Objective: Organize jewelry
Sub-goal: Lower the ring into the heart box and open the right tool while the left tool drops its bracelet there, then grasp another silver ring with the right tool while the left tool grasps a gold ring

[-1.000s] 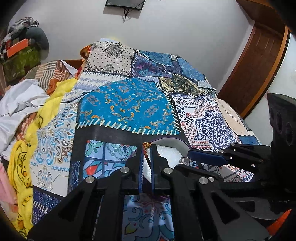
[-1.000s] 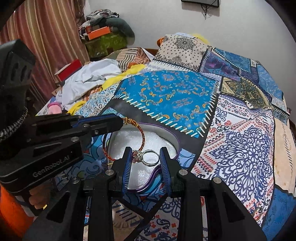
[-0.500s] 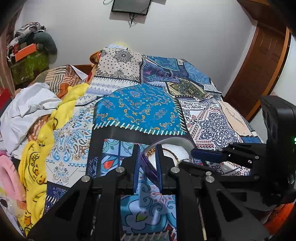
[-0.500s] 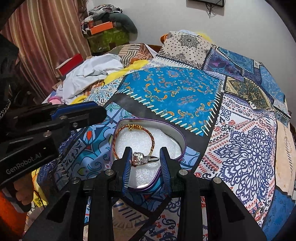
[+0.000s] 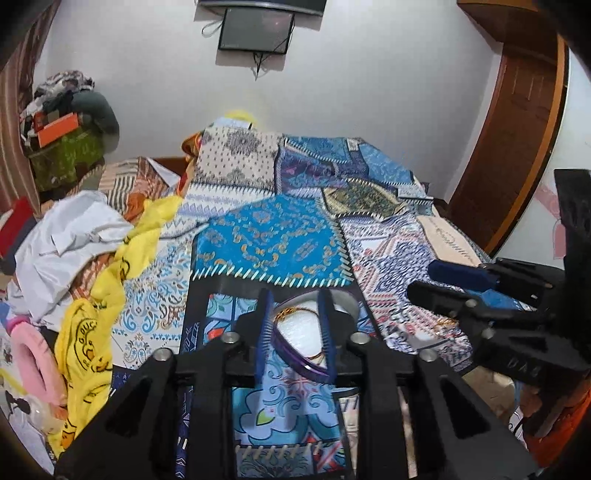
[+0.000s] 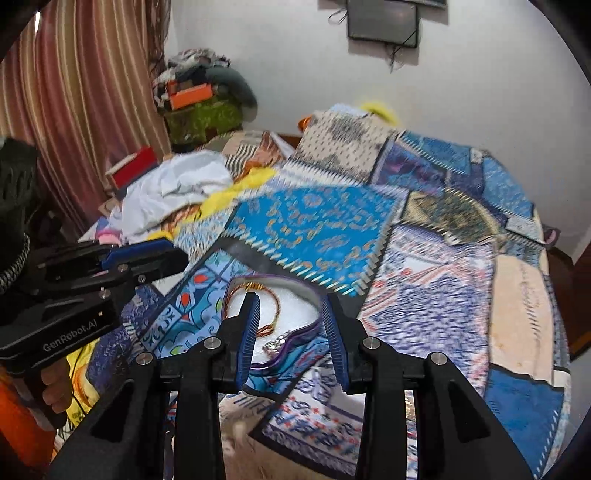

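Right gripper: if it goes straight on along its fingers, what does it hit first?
Probably the heart-shaped box on the bedspread, about where the ring lies inside beside the bangle. The right gripper is open and empty; depth is uncertain.

patchwork bedspread [image 5: 273, 240], white cloth [image 5: 70, 236], wall screen [image 5: 255, 29]

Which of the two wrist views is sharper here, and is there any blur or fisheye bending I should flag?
Left wrist view: mostly sharp, the patchwork bedspread reads crisply, though the door frame bows from fisheye distortion. Right wrist view: motion-blurred, bedspread patterns smeared, yet its own tongs stay sharp; the heart-shaped box is soft.
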{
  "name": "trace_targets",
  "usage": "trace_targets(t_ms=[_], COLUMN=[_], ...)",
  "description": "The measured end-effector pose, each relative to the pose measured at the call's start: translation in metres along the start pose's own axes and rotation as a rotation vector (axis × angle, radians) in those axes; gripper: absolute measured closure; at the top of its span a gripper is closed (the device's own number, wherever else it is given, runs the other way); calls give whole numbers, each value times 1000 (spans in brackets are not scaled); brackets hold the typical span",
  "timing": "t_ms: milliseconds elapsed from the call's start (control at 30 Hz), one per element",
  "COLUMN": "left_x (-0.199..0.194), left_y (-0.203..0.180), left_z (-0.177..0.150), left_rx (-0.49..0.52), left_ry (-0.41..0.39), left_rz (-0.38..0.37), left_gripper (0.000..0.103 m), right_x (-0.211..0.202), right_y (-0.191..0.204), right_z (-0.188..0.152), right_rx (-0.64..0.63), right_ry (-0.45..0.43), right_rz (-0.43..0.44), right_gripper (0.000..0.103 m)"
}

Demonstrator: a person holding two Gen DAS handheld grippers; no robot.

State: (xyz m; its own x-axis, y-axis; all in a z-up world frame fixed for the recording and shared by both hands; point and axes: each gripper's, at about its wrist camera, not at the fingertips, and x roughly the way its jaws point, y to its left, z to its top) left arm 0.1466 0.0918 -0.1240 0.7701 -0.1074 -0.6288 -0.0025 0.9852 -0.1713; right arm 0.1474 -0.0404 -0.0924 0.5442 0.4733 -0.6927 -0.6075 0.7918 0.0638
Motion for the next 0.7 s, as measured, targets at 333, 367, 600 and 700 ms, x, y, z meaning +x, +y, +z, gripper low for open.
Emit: trace_targets(t_ms=[333,367,600,700], left_x=[-26,-27,-19,-10], left_y=[-47,-52,-85,-97], left_z=[6,7,8,6], left_rx=[72,77,111,123], left_ry=[-66,-70,-48,-27], left_rz=[8,6,-25,-40], left_gripper=[52,50,50,49], right_x=[-59,-63,-86,-92], right_y=[-29,-32,-63,-79], right_z=[-7,-8,-25,-35], right_rx=[56,61,106,133], right_ry=[-130,-137,-163,-160], right_rz=[-85,-91,-154,-188], right_gripper=[50,49,49,49])
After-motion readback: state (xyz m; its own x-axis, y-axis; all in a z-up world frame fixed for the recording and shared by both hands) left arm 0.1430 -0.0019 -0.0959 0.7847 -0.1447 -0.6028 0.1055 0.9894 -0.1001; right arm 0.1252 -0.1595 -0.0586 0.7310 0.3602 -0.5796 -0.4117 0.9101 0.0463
